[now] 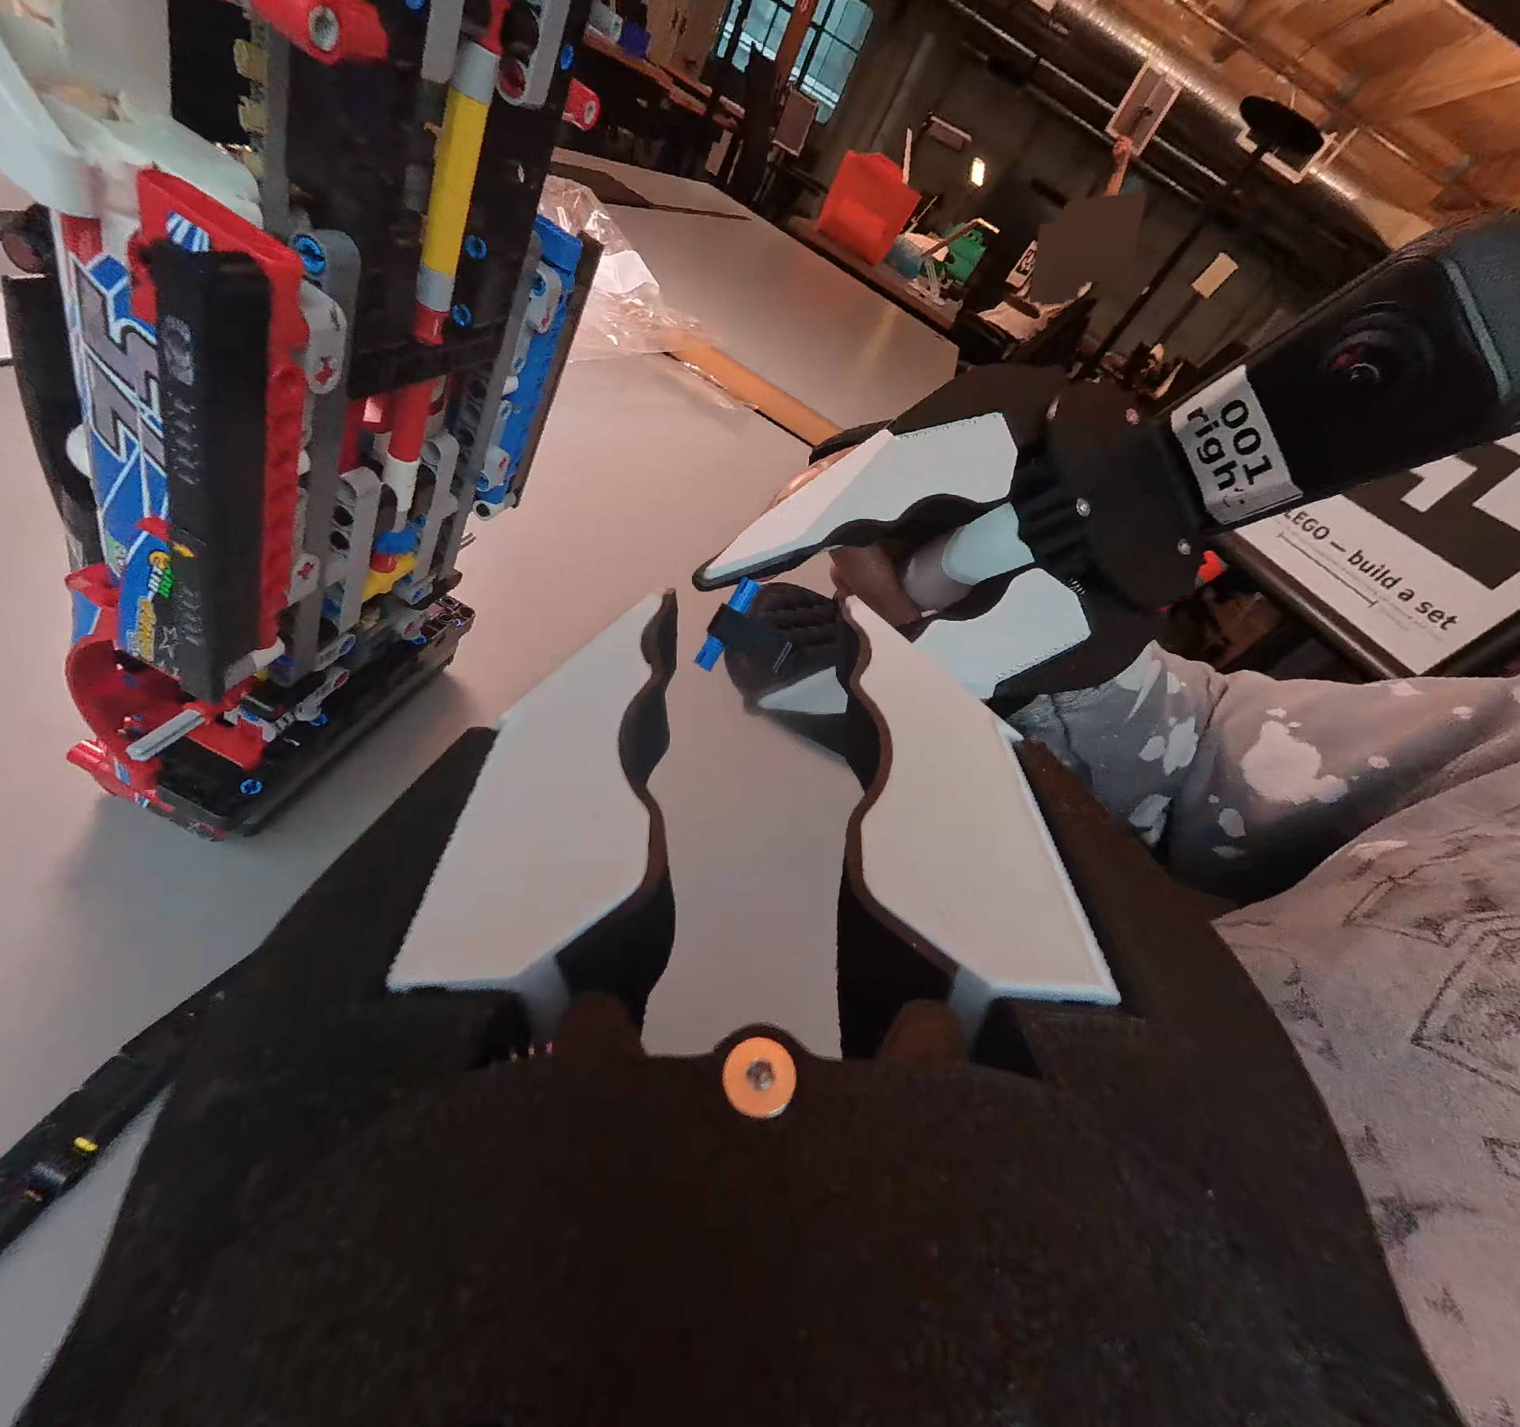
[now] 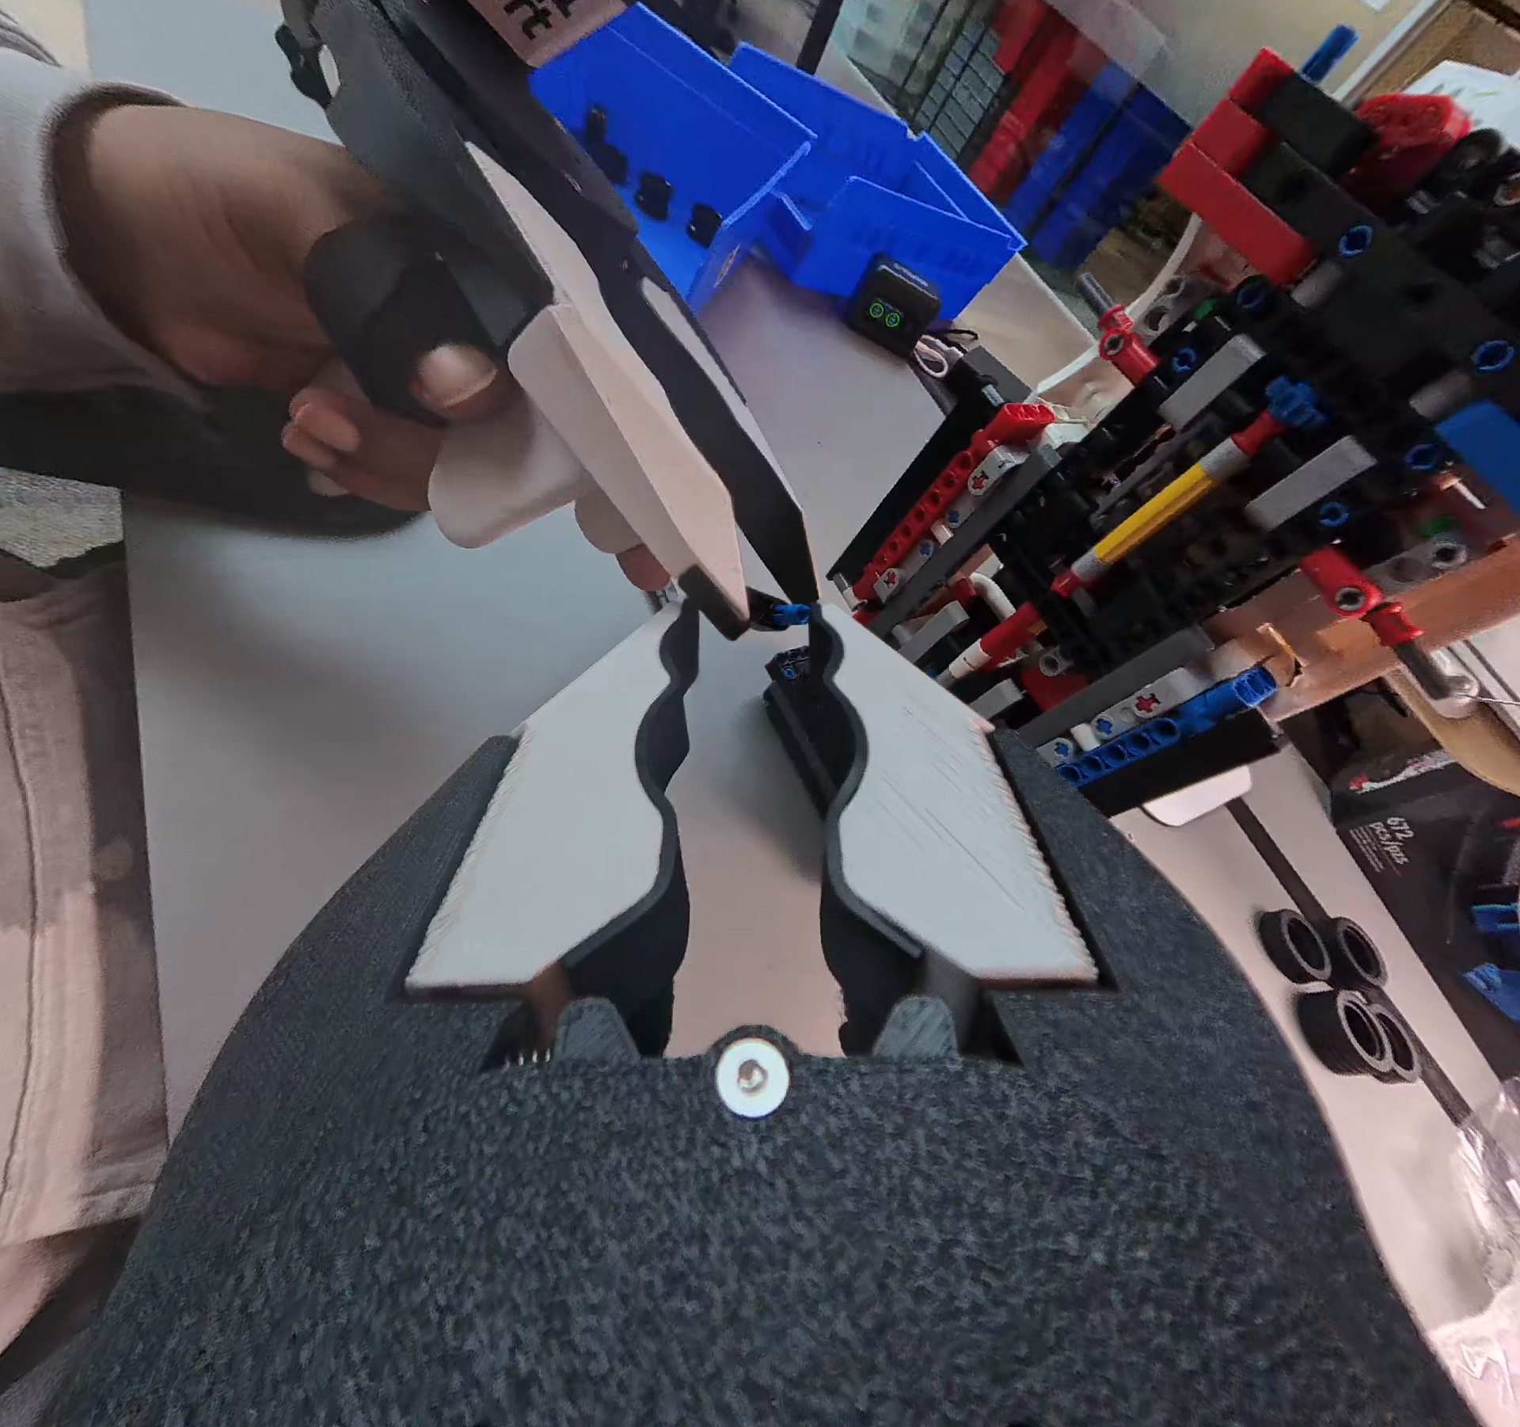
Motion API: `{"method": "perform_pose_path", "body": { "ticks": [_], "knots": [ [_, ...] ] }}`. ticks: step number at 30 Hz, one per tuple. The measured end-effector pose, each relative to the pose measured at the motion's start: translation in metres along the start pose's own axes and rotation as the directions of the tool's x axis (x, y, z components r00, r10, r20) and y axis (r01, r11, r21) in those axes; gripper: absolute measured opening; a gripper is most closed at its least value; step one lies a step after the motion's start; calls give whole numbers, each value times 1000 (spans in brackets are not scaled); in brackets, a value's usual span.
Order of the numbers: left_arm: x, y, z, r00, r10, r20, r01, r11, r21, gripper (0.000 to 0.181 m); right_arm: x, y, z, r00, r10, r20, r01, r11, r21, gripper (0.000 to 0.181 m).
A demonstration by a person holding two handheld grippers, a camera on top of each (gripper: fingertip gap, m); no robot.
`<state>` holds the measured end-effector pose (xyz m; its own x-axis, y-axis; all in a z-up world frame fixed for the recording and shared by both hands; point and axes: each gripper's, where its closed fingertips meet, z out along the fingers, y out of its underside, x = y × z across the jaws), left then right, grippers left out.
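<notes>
The left tool [image 1: 761, 618] has its fingers set partly apart, with grey table [image 1: 658, 441] showing between them; at their tips sit a small blue pin [image 1: 744, 591] and a dark black piece [image 1: 790, 630]. I cannot tell whether those fingers are actually clamping the pin or only bracketing it; in the right wrist view the pin seems to span the gap between the two tips. The right tool [image 2: 755, 621] is spread; the black piece lies along the inner face of one finger, while the other finger stands clear of it. The two tools meet nose to nose, tips almost touching; a hand [image 2: 247, 277] grips the left tool's handle, and a mottled grey sleeve [image 1: 1234, 770] runs behind the right one.

Near them a brick-built model [image 1: 370, 236] (red, blue, black, with a yellow rod down its middle) stands on end on the table; a crumpled clear bag [image 1: 625, 301] lies beyond it. Farther back in the right wrist view are blue bins [image 2: 740, 153] and a small black device with green lights [image 2: 892, 310]; a cluster of black tyres [image 2: 1332, 1001] rests on the table well apart from the tools.
</notes>
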<state>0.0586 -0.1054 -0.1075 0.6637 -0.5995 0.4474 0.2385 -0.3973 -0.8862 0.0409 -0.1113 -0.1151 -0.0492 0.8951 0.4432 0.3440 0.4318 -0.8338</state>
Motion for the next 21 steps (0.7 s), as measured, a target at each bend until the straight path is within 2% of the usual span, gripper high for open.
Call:
{"method": "perform_pose_path", "body": {
  "ticks": [6, 10, 14, 17, 21],
  "knots": [
    [-4, 8, -1, 996, 79, 45, -77, 996, -45, 19, -3, 5, 3, 1000, -26, -17, 25, 999, -42, 25],
    [-5, 13, -3, 993, 110, 36, -106, 991, -87, 0, -8, 10, 3, 1000, -14, 3, 14, 998, -55, 25],
    [-1, 17, -4, 989, 149, -7, -149, 980, -133, 0, -11, 12, 3, 1000, -21, 6, 21, 998, -58, 25],
    [-3, 14, -4, 983, 181, 6, -178, 974, -137, 0, -8, 13, 4, 1000, -25, -14, 24, 998, -57, 25],
    [-6, 10, -5, 986, 166, 32, -162, 981, -111, 29, -3, 10, 3, 999, -25, -36, 23, 999, -38, 25]
  ]
}}
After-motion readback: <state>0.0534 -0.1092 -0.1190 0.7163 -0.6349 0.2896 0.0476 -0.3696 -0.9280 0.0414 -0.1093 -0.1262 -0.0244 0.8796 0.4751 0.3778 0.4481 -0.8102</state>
